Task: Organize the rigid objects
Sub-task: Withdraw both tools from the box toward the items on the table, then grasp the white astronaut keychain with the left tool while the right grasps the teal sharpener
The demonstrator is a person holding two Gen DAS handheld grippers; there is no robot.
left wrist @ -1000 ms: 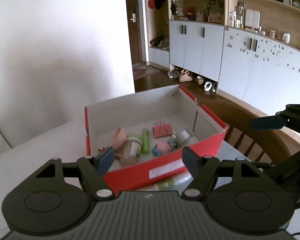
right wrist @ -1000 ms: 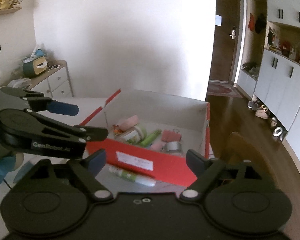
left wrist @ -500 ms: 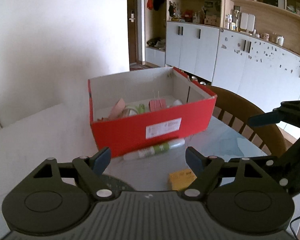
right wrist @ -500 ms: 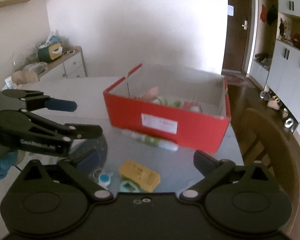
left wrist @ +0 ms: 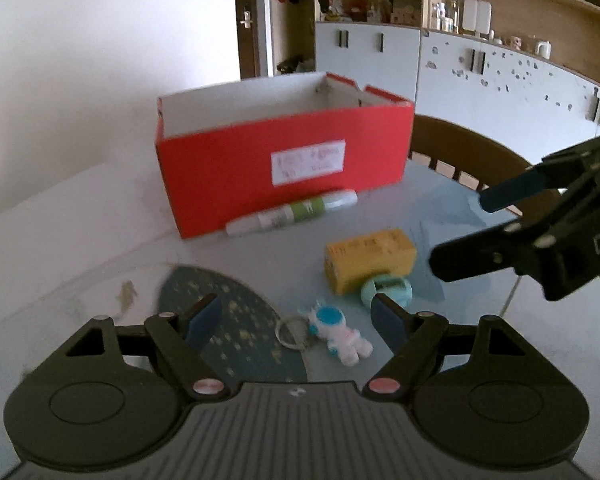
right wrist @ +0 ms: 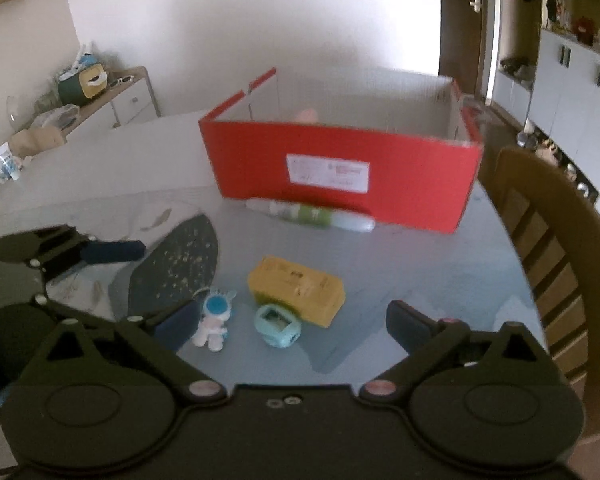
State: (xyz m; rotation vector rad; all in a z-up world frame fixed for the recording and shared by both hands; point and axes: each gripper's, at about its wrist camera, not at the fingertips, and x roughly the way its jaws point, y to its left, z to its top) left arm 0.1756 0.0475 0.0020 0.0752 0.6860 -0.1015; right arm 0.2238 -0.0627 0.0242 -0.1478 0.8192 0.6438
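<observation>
- Left gripper fingers apart, empty, over the white-and-blue astronaut keychain figure.
- Right gripper fingers wide apart, empty; small teal plastic gadget between them, yellow rectangular block at twelve o'clock.
- Step: reaching to pick up; next, lower and close, then carry to the red cardboard box across the bench.

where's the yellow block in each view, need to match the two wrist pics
Left wrist: yellow block lies right of centre, nearer than the green-banded tube, with the teal gadget against its near right corner.
Right wrist: yellow block lies at centre, with the teal gadget at its near left.
Shared landmark: the red box behind it.
</observation>
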